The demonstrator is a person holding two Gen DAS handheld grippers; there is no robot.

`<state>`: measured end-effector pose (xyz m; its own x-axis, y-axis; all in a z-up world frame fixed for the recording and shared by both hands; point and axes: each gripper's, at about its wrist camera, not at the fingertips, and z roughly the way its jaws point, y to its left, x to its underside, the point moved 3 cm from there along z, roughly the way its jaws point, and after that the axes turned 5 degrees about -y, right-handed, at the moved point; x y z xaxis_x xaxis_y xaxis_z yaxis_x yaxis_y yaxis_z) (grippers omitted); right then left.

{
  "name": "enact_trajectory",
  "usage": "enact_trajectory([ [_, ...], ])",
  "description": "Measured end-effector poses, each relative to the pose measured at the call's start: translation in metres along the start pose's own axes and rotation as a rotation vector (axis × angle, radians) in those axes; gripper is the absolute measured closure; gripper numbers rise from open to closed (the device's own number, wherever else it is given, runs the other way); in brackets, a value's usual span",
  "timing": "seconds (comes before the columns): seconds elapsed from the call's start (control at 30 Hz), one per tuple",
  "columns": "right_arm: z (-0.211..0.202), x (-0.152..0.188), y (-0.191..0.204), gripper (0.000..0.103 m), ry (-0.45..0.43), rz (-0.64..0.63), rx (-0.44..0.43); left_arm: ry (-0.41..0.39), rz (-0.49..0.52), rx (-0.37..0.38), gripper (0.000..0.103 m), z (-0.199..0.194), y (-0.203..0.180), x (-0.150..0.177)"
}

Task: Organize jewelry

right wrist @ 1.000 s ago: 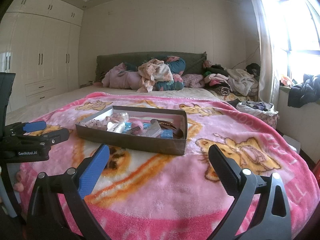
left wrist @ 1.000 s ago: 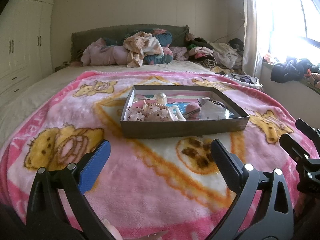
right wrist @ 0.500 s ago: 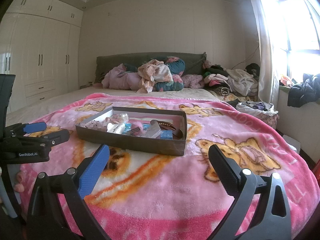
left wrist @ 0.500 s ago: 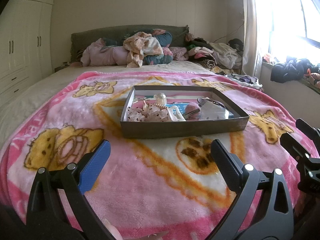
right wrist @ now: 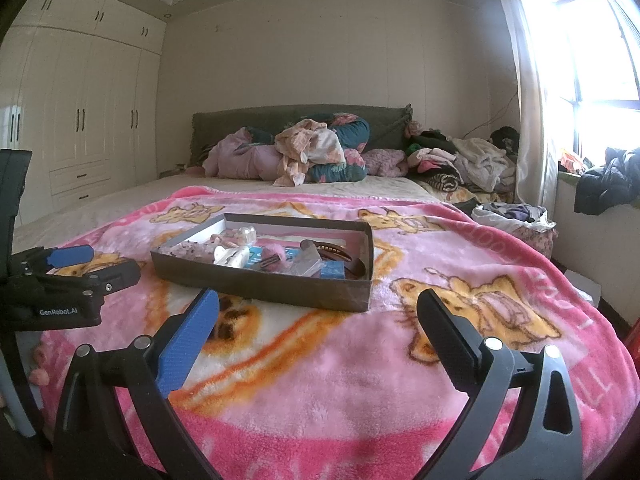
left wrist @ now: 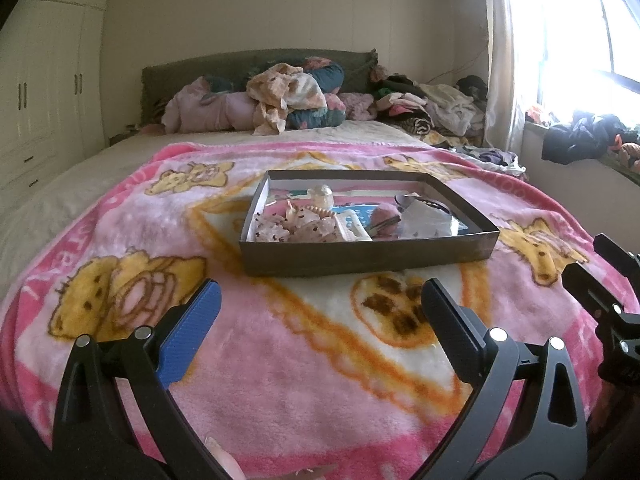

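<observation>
A bedroom, bright from the window on the right, with white wardrobes along the left wall and a heap of clothes (right wrist: 316,152) against the headboard. The bed is covered by a pink bear-print blanket (left wrist: 280,380), and on it sits a shallow dark box (left wrist: 368,256), open at the top. The jewelry (left wrist: 304,224) lies inside it in a loose jumble: pale beaded pieces crowded toward the left end, a pink fuzzy thing (right wrist: 276,255) near the middle, a dark curved clip or band (right wrist: 332,249) toward the right. The smallest items are too tangled to name.

Both tools hang over the blanket on the near side of the box, well short of it. The left gripper (left wrist: 320,312) has its fingers spread wide with nothing between them; the right gripper (right wrist: 318,314) is likewise spread and empty.

Whether the sorting is under way or already finished, I can't say: a box this mixed fits either a pile waiting to be separated or things gathered in for good. If a piece is to be lifted, I'd judge it best to come in low over the near wall, pick a single item at the edge of the heap instead of the middle, and close gently, since beads slip and strands drag their neighbours. The soft blanket may also let the box tip under pressure.
</observation>
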<state>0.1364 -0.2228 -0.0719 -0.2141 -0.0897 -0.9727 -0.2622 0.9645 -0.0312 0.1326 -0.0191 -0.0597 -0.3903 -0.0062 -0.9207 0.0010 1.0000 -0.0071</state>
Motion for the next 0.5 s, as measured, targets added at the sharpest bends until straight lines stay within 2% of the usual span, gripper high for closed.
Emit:
enact_trajectory([
  [0.33, 0.001, -0.001, 0.001, 0.006, 0.006, 0.006, -0.005, -0.007, -0.018, -0.027, 0.012, 0.001, 0.004, -0.003],
  [0.5, 0.015, -0.001, 0.003, 0.006, 0.050, 0.038, -0.023, 0.011, -0.034, -0.033, 0.012, 0.007, 0.006, -0.005],
])
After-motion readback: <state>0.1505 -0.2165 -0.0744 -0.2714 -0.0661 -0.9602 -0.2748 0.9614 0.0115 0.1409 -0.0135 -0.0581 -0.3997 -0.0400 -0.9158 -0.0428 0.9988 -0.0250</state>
